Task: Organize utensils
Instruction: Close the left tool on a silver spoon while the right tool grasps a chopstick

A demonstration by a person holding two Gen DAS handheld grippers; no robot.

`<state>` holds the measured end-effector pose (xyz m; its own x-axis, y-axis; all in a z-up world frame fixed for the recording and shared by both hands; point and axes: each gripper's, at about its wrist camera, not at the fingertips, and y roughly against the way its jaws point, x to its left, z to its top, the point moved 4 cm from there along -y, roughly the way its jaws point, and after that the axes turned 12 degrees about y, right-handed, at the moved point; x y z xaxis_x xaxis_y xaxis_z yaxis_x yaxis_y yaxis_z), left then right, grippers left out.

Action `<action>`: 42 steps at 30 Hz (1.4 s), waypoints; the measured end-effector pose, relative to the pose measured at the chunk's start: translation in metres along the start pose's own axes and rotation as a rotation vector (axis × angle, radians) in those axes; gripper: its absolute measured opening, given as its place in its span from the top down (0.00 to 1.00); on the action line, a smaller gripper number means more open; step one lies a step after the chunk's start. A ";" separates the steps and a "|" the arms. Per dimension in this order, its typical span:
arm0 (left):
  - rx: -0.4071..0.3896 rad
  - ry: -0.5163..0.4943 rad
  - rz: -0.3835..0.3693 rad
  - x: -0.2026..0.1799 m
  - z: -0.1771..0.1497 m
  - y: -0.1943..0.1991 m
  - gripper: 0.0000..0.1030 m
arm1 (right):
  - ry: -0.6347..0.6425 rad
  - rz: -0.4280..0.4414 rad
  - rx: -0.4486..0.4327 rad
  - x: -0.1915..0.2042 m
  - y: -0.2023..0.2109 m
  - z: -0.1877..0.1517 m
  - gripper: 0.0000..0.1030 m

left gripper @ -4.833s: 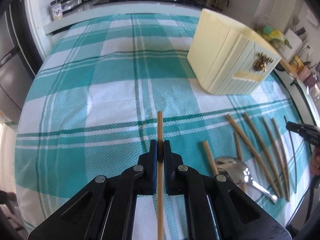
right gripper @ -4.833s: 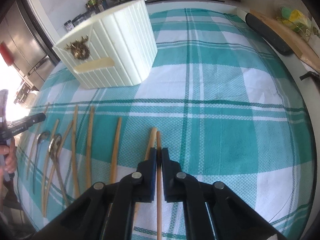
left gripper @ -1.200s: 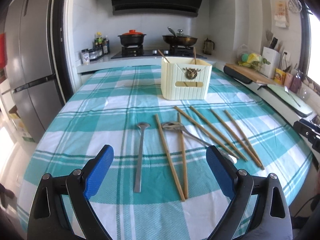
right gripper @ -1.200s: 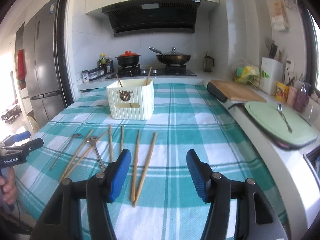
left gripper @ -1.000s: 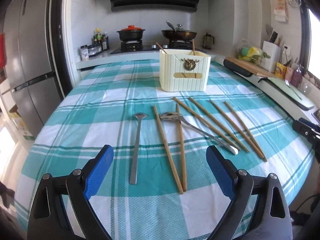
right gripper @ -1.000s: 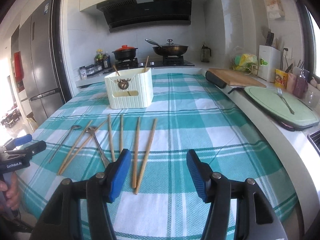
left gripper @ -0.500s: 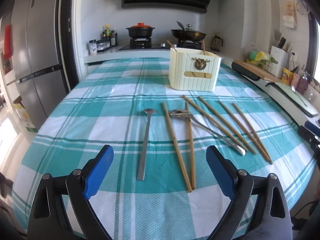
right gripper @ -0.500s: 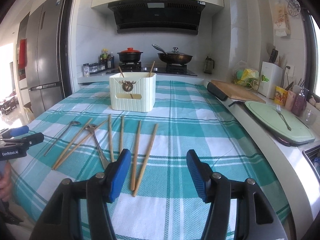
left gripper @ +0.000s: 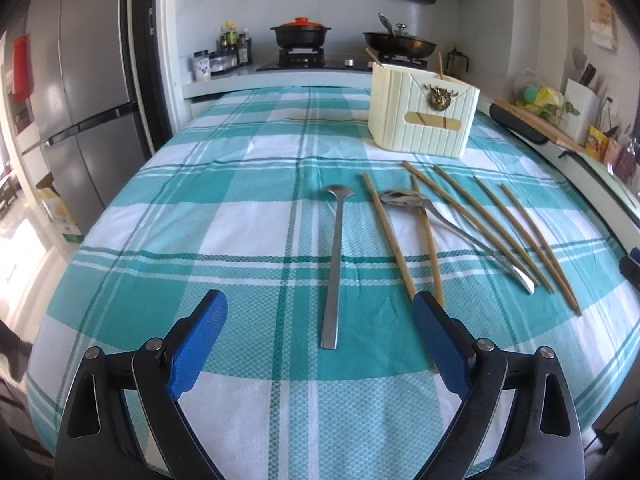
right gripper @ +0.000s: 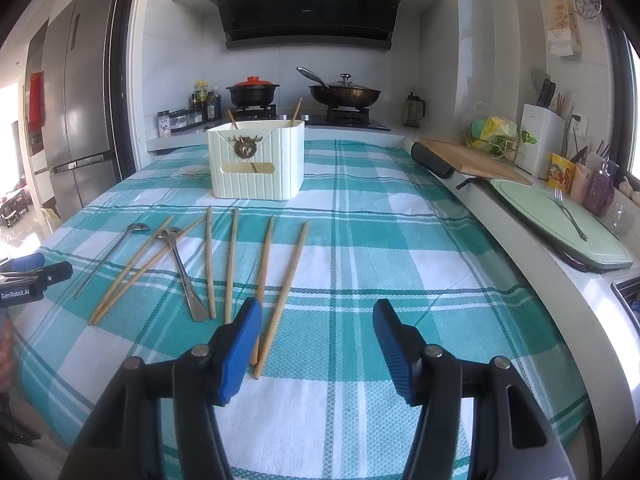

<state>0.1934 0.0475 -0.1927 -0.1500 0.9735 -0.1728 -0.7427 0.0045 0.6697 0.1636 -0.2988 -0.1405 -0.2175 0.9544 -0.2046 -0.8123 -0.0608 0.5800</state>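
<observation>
A cream utensil holder (left gripper: 423, 119) (right gripper: 257, 161) stands far on the table with two chopsticks poking out. Several wooden chopsticks (left gripper: 390, 236) (right gripper: 282, 295) lie in a row on the teal plaid cloth. One steel spoon (left gripper: 335, 264) (right gripper: 109, 253) lies apart at the left; another spoon (left gripper: 456, 231) (right gripper: 183, 275) lies among the chopsticks. My left gripper (left gripper: 320, 344) is open and empty, just short of the left spoon's handle. My right gripper (right gripper: 318, 344) is open and empty, near the ends of the rightmost chopsticks. The left gripper also shows at the left edge of the right wrist view (right gripper: 28, 276).
The table's cloth (right gripper: 400, 248) spreads right of the chopsticks. A counter on the right holds a cutting board (right gripper: 560, 216) with a fork, a knife block (right gripper: 540, 136) and jars. The stove with pots (right gripper: 252, 94) is behind. A fridge (left gripper: 80, 92) stands left.
Both grippers earlier held a chopstick each; those now stand in the holder and both grippers are open. Over the last second the left gripper has shifted slightly left and tilted down toward the table.
</observation>
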 end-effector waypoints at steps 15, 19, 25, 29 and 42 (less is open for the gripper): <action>0.051 -0.040 -0.026 0.007 0.022 -0.026 0.08 | 0.004 0.013 0.036 0.000 -0.005 -0.002 0.43; 0.069 -0.063 -0.034 0.006 0.029 -0.034 0.08 | -0.004 0.023 0.042 0.001 -0.007 -0.001 0.43; 0.095 -0.111 -0.037 0.002 0.036 -0.051 0.09 | -0.012 0.029 0.056 0.000 -0.011 -0.002 0.43; 0.120 -0.114 -0.039 0.000 0.038 -0.063 0.09 | -0.022 0.029 0.063 -0.003 -0.012 -0.002 0.43; 0.133 -0.113 -0.029 0.002 0.040 -0.076 0.10 | -0.047 0.046 0.089 -0.004 -0.023 -0.001 0.43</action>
<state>0.2753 0.0581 -0.2148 -0.0500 0.9919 -0.1164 -0.6517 0.0559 0.7564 0.1827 -0.3021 -0.1542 -0.2260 0.9640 -0.1398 -0.7500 -0.0806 0.6565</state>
